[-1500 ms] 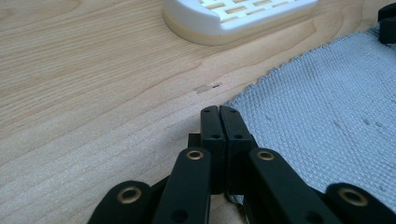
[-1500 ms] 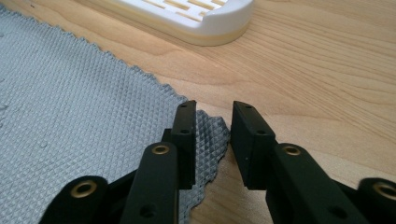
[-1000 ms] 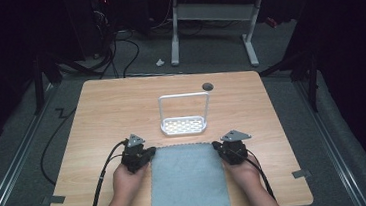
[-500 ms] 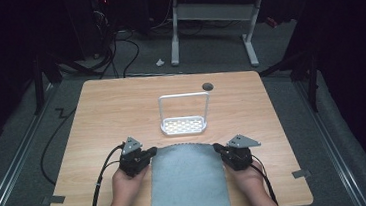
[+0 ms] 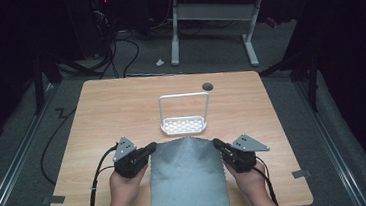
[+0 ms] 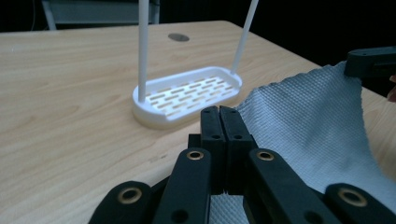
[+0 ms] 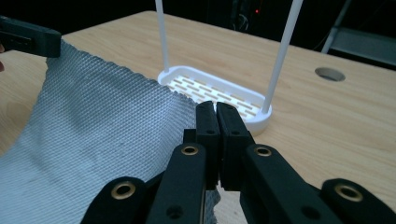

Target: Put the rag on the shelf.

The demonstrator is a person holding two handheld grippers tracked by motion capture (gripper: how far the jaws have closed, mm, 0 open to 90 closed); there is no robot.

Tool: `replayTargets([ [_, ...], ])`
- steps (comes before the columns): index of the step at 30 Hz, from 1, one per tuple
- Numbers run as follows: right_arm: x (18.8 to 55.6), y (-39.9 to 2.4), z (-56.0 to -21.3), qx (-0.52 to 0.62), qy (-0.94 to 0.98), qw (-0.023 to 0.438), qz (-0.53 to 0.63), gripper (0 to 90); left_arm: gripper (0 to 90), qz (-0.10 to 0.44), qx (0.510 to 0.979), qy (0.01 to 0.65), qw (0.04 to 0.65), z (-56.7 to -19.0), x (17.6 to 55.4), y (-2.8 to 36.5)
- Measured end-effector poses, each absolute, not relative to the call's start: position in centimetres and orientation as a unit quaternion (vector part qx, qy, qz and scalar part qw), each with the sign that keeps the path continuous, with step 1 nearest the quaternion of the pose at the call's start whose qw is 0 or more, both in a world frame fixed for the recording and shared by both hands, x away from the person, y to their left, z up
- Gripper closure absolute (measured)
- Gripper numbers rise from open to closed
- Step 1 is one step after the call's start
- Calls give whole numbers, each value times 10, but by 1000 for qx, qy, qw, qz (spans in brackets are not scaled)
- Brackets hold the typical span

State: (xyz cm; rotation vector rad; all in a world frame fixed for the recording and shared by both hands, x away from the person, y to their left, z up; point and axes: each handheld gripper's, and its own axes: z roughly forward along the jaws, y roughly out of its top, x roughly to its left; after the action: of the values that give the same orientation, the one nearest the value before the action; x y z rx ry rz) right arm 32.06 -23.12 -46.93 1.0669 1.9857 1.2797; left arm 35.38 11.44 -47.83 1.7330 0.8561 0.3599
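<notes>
High view, item by item: your left gripper (image 5: 150,148) and right gripper (image 5: 218,144) each pinch one far corner of the grey cloth (image 5: 188,183), which lies at the near middle of the wooden table (image 5: 111,114); its far edge is raised off the wood and sags between the two grips, while the near end reaches the table's front edge. Just beyond the cloth stands a white slotted rack (image 5: 184,125) with a tall hoop handle, and past that a dark round hole (image 5: 207,86) in the tabletop. Your hands (image 5: 125,186) come in from the bottom edge, cables trailing. Left gripper view adds what the overhead lacks: your jaws pressed flat together with cloth (image 6: 308,121) emerging beside and below them, the weave plain, the rack's (image 6: 187,93) slots clear, and your other gripper (image 6: 371,60) clamped on the far corner. Right gripper view mirrors this: jaws closed on the cloth (image 7: 93,126) edge, the rack (image 7: 219,93) directly ahead, the hole (image 7: 329,73) to its right.
</notes>
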Motion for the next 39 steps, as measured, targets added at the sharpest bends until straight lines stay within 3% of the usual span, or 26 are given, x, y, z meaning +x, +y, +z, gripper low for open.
replayTargets([
  [39, 342, -240, -383, 367, 679, 332, 541, 896, 896, 239, 698, 319, 594, -386, 373, 111],
])
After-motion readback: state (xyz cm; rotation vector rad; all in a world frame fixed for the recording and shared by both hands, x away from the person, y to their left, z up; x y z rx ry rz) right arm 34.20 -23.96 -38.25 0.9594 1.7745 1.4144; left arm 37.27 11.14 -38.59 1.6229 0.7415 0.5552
